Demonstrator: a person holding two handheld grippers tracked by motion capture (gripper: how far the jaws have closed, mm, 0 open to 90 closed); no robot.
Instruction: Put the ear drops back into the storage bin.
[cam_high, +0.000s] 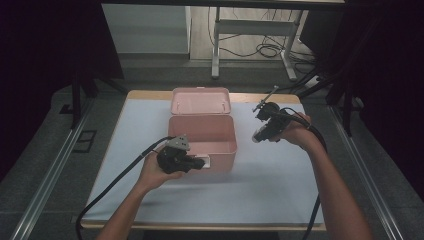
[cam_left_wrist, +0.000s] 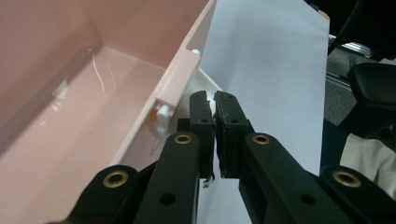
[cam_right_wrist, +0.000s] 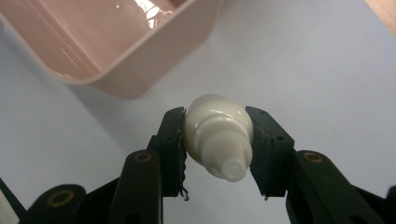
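White squeeze bottle (cam_right_wrist: 217, 135) sits clamped between the right gripper (cam_right_wrist: 217, 144) pads, cap end pointing back toward the camera, body pointing away over the light tabletop sheet (cam_right_wrist: 303, 60). Pads press on both sides of the bottle; it hangs clear above the sheet. In the high view the right gripper (cam_high: 263, 125) is held up off the table, to the right of the pink box (cam_high: 202, 137) and apart from it.

Left gripper (cam_left_wrist: 215, 126): jaws closed almost pad to pad, a thin sliver of gap, nothing visibly held between them. Tips sit just beside the box's front wall, next to the white latch (cam_left_wrist: 162, 116) on the rim. High view puts the left gripper (cam_high: 192, 162) at the box's near front edge.

Box is open and nothing is visible inside; lid (cam_high: 200, 100) is tipped back on the far side. Beyond the table: metal desk legs (cam_high: 216, 45) and floor cables (cam_high: 265, 50).
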